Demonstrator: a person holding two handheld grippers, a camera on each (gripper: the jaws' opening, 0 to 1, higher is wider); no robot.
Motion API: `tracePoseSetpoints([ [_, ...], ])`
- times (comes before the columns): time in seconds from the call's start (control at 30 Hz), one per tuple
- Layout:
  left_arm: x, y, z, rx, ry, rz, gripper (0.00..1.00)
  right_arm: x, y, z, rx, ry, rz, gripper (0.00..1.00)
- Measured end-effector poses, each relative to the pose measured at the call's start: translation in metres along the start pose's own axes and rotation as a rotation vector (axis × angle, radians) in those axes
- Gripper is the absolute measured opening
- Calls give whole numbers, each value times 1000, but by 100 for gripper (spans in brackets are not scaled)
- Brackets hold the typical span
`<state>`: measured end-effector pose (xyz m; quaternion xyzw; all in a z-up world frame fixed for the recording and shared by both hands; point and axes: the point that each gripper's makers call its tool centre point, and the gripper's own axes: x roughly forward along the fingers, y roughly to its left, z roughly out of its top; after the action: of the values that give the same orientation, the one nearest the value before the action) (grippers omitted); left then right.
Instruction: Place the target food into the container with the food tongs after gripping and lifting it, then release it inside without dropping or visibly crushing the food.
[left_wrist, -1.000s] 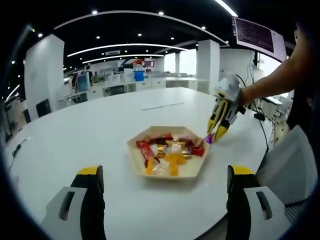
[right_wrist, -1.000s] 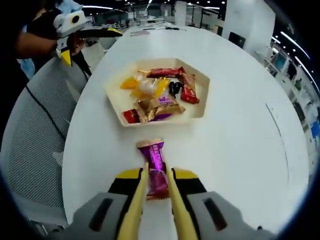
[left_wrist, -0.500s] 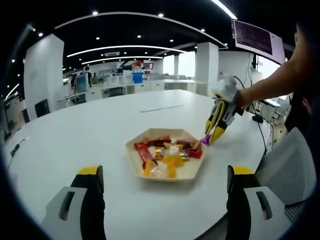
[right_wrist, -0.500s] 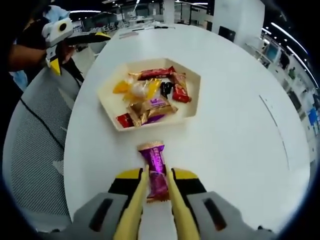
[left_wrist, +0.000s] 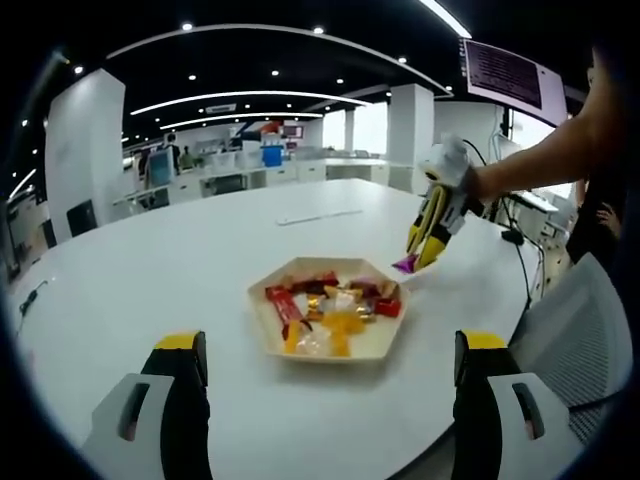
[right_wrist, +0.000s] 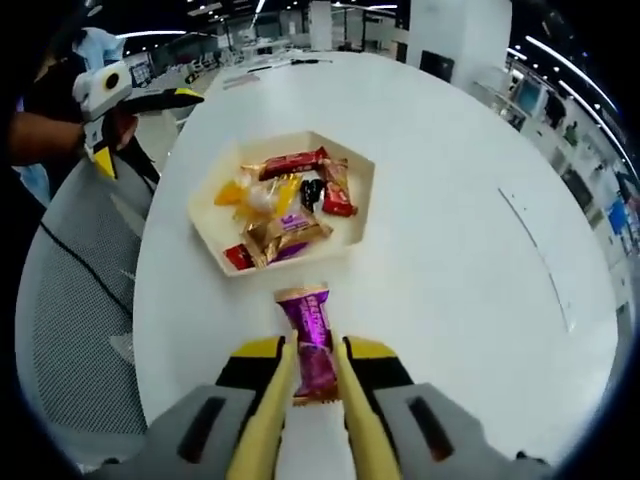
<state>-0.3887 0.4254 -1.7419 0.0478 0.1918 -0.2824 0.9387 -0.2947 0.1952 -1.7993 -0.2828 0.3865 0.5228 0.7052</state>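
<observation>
- Higher now, the right gripper (right_wrist: 312, 400) (yellow tongs clamped) holds one purple candy (right_wrist: 311, 340); its label is unreadable.
- One hexagonal tray (right_wrist: 210, 210), centre frame, holds mixed sweets.
- Left gripper (left_wrist: 325, 400) gapes wide.

table (right_wrist: 450, 260): smooth white top, faint sheen, lights reflecting softly in my left gripper view
tray (right_wrist: 215, 215): pale cream, matt, looks like pressed paper or light wood; which, I cannot tell
sweets (right_wrist: 290, 210): shiny crinkled wrappers, foil and clear film
purple bar (right_wrist: 312, 340): glossy purple wrapper with gold crimped ends, held between my tongs
tongs (right_wrist: 270, 415): yellow, smooth, look like plastic
right gripper (right_wrist: 310, 395): grey matt plastic body, yellow and black parts
chair (right_wrist: 75, 300): grey mesh cloth, rough weave
</observation>
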Motion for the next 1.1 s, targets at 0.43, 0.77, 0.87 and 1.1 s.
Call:
tracePoseSetpoints([
  [0.43,-1,-1,-3,6,17,-4,100,-23,-7,25,19,-21,-21,22],
  [0.77,-1,0,-2,12,11,0,100,-23,1,48,9,-39,-24,22],
  [0.87,-1,-2,-2,16,13,-2,100,-19,7,55,2,-45,-15,22],
  [1.1,-1,-3,-1,17,12,-3,100,-10,18,77,-15,-64,6,22],
])
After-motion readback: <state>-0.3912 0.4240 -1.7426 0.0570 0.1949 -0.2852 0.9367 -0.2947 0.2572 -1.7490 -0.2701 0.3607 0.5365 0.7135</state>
